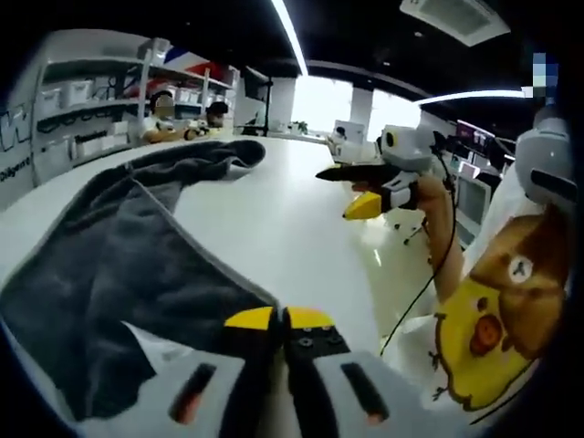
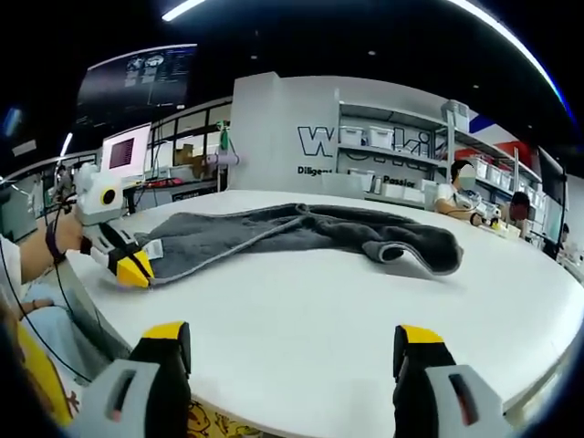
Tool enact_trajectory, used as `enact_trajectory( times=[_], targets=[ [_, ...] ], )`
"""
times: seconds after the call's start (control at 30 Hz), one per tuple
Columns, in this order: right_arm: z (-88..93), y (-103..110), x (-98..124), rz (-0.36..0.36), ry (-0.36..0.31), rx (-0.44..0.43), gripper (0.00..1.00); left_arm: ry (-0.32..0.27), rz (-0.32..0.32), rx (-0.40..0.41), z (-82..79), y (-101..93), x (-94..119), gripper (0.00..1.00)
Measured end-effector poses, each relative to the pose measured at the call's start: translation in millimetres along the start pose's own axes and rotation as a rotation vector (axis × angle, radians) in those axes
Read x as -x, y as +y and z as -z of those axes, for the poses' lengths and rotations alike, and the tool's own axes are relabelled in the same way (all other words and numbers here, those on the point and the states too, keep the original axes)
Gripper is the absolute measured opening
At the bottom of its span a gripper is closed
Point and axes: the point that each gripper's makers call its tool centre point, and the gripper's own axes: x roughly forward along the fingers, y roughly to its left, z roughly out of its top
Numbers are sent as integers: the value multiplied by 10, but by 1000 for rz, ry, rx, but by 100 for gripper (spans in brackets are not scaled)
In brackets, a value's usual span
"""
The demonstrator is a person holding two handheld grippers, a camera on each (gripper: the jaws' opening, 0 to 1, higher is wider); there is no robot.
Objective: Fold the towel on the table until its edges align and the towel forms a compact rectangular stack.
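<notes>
A grey towel lies crumpled lengthwise on a white table, 1 end rolled over on itself. In the left gripper view, the left gripper has its 2 yellow-tipped jaws pressed together at the towel's near edge; whether cloth is pinched between them cannot be told. The right gripper is held above the table with its jaws spread wide, well apart from the towel.
</notes>
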Motion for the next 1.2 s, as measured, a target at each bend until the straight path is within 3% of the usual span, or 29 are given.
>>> enact_trajectory(
  times=[0.13, 0.2, 0.27, 0.43, 0.47, 0.53, 0.6, 0.63, 0.7, 0.8, 0.93, 1.2],
  targets=[
    [-2, -12, 5, 2, 1, 1, 96, -15, -20, 23, -38, 11, 64, 25],
    [-7, -11, 6, 1, 0, 1, 96, -25, -30, 35, -65, 10, 98, 26],
    [-13, -8, 3, 0, 0, 4, 96, -104, -82, 78, -208, 74, 243, 28],
    [-16, -8, -16, -3, 4, 8, 96, -263, -297, 115, -405, 322, 785, 33],
    [-16, -10, -21, -2, 4, 7, 96, -312, -368, 133, -417, 409, 993, 33],
    [-19, -9, -41, -3, 7, 8, 96, -395, -459, 169, -410, 500, 1314, 34],
    [-21, -3, -54, -5, 9, 11, 96, -439, -554, 207, -321, 581, 1629, 34],
    [-24, 7, -65, -8, 10, 13, 96, -447, -594, 211, -283, 608, 1734, 35],
    [-28, 31, -86, -13, 10, 14, 96, -447, -754, 214, -99, 692, 2112, 38],
    [-31, 73, -120, -21, 15, 19, 96, -421, -860, 221, 103, 681, 2367, 44],
    [-49, 118, -139, -30, 18, 29, 96, -403, -878, 245, 275, 598, 2425, 51],
    [-49, 160, -136, -42, 23, 41, 96, -341, -876, 301, 615, 503, 2296, 66]
  ],
)
